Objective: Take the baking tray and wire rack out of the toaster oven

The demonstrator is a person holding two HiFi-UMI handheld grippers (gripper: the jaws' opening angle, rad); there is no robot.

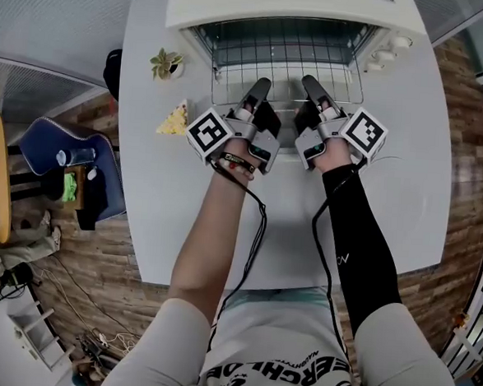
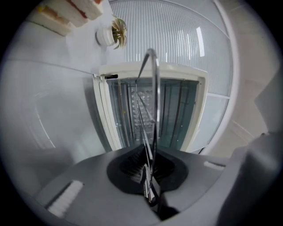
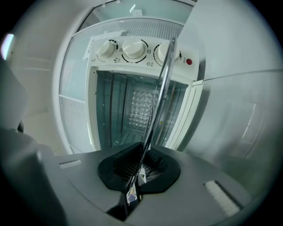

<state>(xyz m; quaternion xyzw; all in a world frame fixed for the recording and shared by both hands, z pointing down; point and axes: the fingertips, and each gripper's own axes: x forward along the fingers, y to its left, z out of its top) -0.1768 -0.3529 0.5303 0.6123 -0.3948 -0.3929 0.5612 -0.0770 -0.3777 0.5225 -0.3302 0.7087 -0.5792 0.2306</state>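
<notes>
Off to the far left of the left claw [image 1: 259,89], a small plant [image 1: 166,62] and a yellow wedge [image 1: 175,120] sit on the table [image 1: 182,217], well clear of the work. That claw points level at the open oven [image 1: 288,1] with its jaws pinched tight on the front wire of the rack [image 1: 283,67]. In its own view the wire rises straight out from between the pads [image 2: 142,173]. Gripping near the left corner looks meant to keep that side from dipping. The rack reaches ahead of both claws, its far part inside the oven mouth and its near edge out over the dropped door. I judge it partway out. The right claw [image 1: 309,85], just beside the left, is clamped on the same front wire [image 3: 161,88] and also level. The two grips seem chosen so the rack slides squarely rather than jamming in its guides. The knobs [image 1: 387,54] lie right of that claw. I can't pick out the tray in any view; it may be in the oven.
</notes>
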